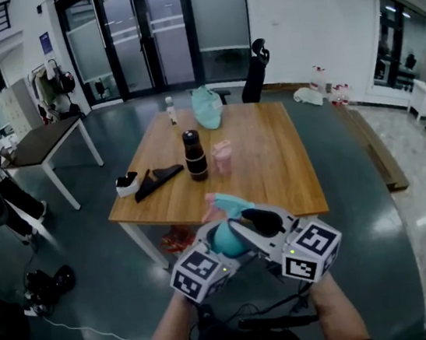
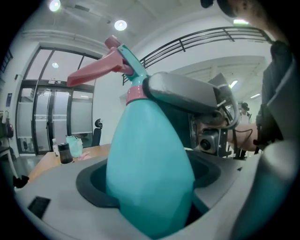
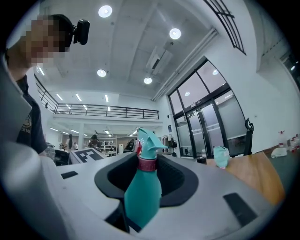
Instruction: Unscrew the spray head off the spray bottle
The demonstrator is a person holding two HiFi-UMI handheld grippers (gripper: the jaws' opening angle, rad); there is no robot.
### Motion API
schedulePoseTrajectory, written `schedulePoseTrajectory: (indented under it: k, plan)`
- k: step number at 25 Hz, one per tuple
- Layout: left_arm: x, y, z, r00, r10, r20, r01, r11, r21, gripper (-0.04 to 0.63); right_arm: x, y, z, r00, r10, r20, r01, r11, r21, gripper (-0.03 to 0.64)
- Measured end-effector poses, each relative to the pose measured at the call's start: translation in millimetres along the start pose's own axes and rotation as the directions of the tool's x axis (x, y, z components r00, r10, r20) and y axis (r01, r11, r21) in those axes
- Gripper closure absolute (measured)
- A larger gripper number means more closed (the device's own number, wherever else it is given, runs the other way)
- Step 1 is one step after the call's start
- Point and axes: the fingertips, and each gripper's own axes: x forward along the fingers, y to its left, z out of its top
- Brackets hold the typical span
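A teal spray bottle [image 1: 224,238] with a pink collar and a pink trigger [image 2: 96,70] is held in the air in front of the table's near edge. My left gripper [image 1: 218,249] is shut on its wide body [image 2: 150,173], which fills the space between the jaws. From the right, my right gripper [image 1: 246,227] reaches along the bottle up to the collar [image 3: 146,164]. Its jaws stand wide on either side of the neck, with dark gaps showing beside the collar. One of its grey fingers [image 2: 187,93] lies against the collar in the left gripper view.
On the wooden table [image 1: 276,172] stand a black bottle [image 1: 194,154], a pink cup [image 1: 223,156], a teal bag [image 1: 206,106] and a small white bottle [image 1: 171,110]. A black cloth [image 1: 158,179] lies at its left edge. A dark side table [image 1: 44,142] stands to the left.
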Motion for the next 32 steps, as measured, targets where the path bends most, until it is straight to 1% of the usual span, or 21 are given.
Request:
schedulePoseTrajectory:
  k: [4, 6, 7, 8, 10, 13, 16, 20, 23, 24, 25, 27, 30, 32]
  plan:
    - [-4.3, -12.1, 3.0, 0.995, -0.099, 0.031, 0.100, 0.995, -0.011, 0.158, -4.3, 7.0, 0.5, 0.996, 0.087, 0.005, -0.087, 0.996, -0.001, 0.476]
    - [-6.1, -16.3, 3.7, 0.991, -0.126, 0.051, 0.127, 0.992, -0.019, 0.158, -6.0, 9.2, 0.6, 0.992, 0.127, 0.014, -0.127, 0.992, 0.013, 0.476]
    - [-6.7, -16.7, 3.4, 0.991, -0.125, 0.054, 0.126, 0.992, -0.021, 0.158, -6.1, 8.9, 0.4, 0.992, 0.129, 0.018, -0.129, 0.991, 0.022, 0.477]
    - [-7.0, -15.4, 2.6, 0.992, -0.113, 0.050, 0.115, 0.993, -0.022, 0.158, -5.6, 7.9, 0.0, 0.993, 0.116, 0.021, -0.117, 0.993, 0.028, 0.472]
    - [-7.3, -9.5, 0.9, 0.997, -0.074, 0.034, 0.075, 0.997, -0.028, 0.158, -3.6, 4.9, -0.9, 0.997, 0.069, 0.020, -0.070, 0.997, 0.026, 0.438]
    - [-6.8, 4.3, -2.7, 1.000, 0.006, 0.010, -0.006, 0.999, -0.040, 0.158, -2.2, 3.0, 0.0, 0.999, 0.030, 0.025, -0.030, 0.999, 0.031, 0.437]
    - [-6.2, 14.9, -4.4, 0.997, 0.079, 0.001, -0.079, 0.996, -0.049, 0.158, -0.5, 0.2, 0.2, 0.999, -0.017, 0.027, 0.016, 0.999, 0.040, 0.437]
    - [-4.4, 21.6, -8.6, 0.989, 0.147, -0.021, -0.147, 0.989, -0.029, 0.158, 6.1, -1.9, -5.9, 0.998, -0.064, 0.005, 0.064, 0.997, 0.043, 0.437]
    - [-2.7, 20.9, -11.5, 0.984, 0.174, -0.041, -0.174, 0.985, -0.017, 0.158, 8.4, -1.3, -10.4, 0.996, -0.090, -0.013, 0.091, 0.995, 0.040, 0.437]
    - [-2.6, 19.7, -11.8, 0.984, 0.171, -0.042, -0.172, 0.985, -0.017, 0.158, 8.0, -2.0, -10.9, 0.995, -0.099, -0.016, 0.100, 0.994, 0.038, 0.448]
    - [-2.8, 18.5, -11.9, 0.986, 0.164, -0.042, -0.165, 0.986, -0.016, 0.158, 7.7, -2.6, -11.3, 0.995, -0.100, -0.016, 0.100, 0.994, 0.037, 0.472]
    - [-3.3, 15.5, -11.8, 0.990, 0.134, -0.036, -0.135, 0.991, -0.011, 0.158, 7.2, -2.0, -11.8, 0.997, -0.077, -0.014, 0.078, 0.996, 0.036, 0.473]
    - [-5.0, 6.2, -9.3, 0.999, 0.048, -0.016, -0.049, 0.999, -0.012, 0.158, 5.3, 2.4, -10.5, 1.000, -0.016, -0.010, 0.016, 0.999, 0.031, 0.473]
    - [-7.8, -1.1, -7.1, 1.000, -0.009, -0.004, 0.009, 1.000, -0.011, 0.158, 2.9, 6.9, -9.0, 0.999, 0.033, -0.007, -0.033, 0.999, 0.030, 0.472]
